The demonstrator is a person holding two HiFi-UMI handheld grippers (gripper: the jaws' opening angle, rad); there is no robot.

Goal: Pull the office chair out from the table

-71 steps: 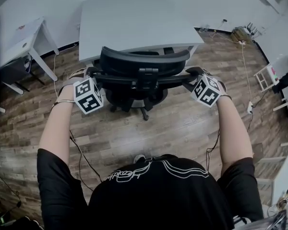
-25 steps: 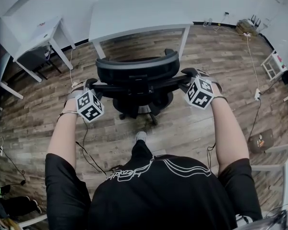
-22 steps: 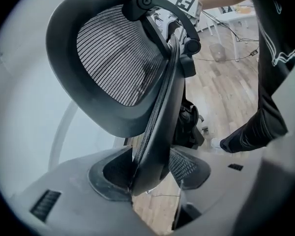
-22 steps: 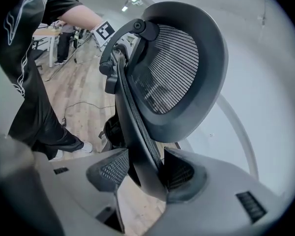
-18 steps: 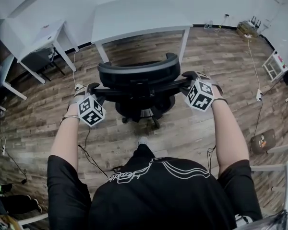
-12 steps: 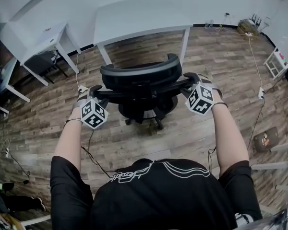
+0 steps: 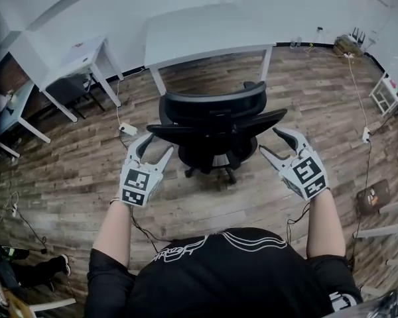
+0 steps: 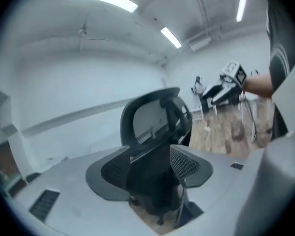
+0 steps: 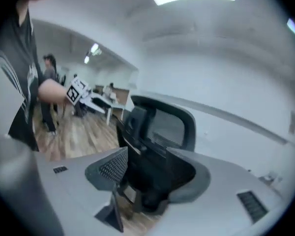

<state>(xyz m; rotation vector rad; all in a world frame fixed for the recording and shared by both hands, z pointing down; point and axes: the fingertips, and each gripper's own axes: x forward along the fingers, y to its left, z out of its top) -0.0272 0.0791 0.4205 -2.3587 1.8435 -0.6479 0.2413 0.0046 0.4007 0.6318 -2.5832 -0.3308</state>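
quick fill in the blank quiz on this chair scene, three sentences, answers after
1. The office chair stands on a ___ floor.
2. Straight beyond it stands a table whose top is ___.
3. Neither the left gripper nor the right gripper grips the ___.
Missing words: wooden; white; chair.
Both grippers' jaws are opening, with no pad on the chair.
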